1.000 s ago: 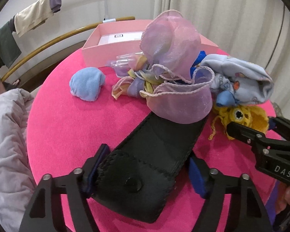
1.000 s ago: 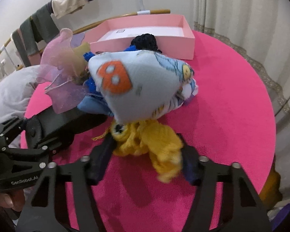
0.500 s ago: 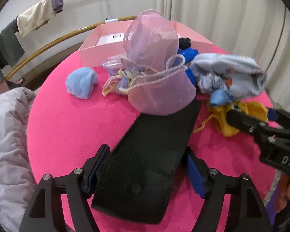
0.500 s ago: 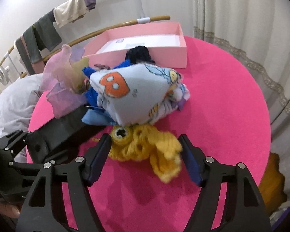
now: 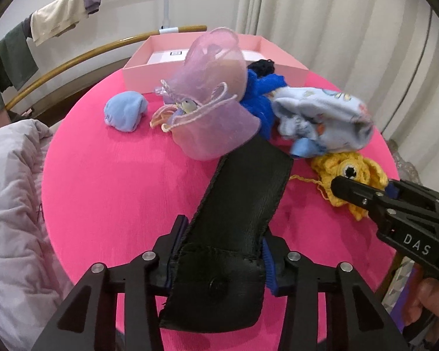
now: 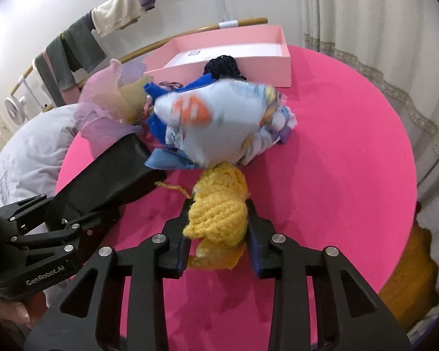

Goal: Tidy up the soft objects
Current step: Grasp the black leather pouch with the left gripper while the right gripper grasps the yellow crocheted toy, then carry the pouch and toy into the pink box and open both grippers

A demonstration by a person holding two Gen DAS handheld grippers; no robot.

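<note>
The round pink table (image 5: 108,193) fills most of what I see, one table with a pale quilted cover (image 5: 11,204) bunched at its left edge. At the far side sits a single pink box (image 5: 281,67), a shallow open tray; a white card lies on its floor, and I cannot tell whether anything else is inside. A small black knitted piece (image 6: 222,65) rests against the box's front wall, outside it.

In front of the box is the heap of soft things. The largest is one pale blue printed cloth bundle (image 6: 216,128), blurred in my right view. Beside it, a sheer lilac organza pouch (image 5: 216,111) stands up with its drawstring mouth loose, and a royal blue knit piece (image 5: 260,96) is wedged between the two. One light blue rolled sock (image 5: 125,111) lies apart, to the left of the pouch.

My left gripper (image 5: 219,251) is closing on one long black case (image 5: 234,228), its pads pressing both edges near the snap end. The case's long axis runs away from me, its far end touching the pouch.

My right gripper (image 6: 218,219) is closing on one yellow crocheted toy (image 6: 219,210), squeezed between the pads, its length pointing away toward the printed bundle, which it touches.
</note>
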